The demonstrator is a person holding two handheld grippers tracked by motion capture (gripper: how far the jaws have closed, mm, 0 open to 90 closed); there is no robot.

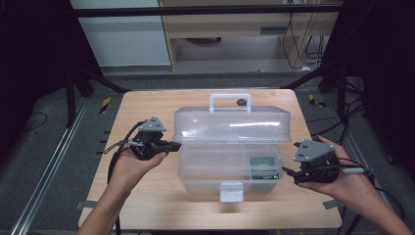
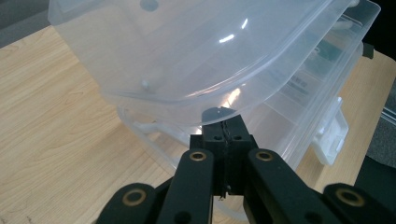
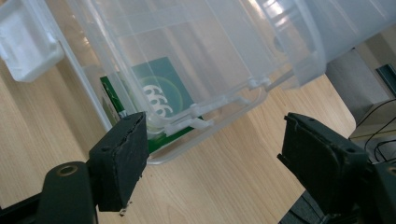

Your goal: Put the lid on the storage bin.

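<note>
Clear toolbox (image 1: 230, 147) sits mid-table, lid up. My left gripper (image 1: 173, 145), jaws pinched together, touches its left end, probably bracing; right gripper (image 1: 288, 171) waits wide beside its right end.

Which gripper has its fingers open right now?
The right gripper, at the end of the clear plastic toolbox holding the green packet; its fingers stand wide apart. The left gripper has its fingers pressed together.

High overhead, gripper views near box (image 1: 230, 147)
</note>
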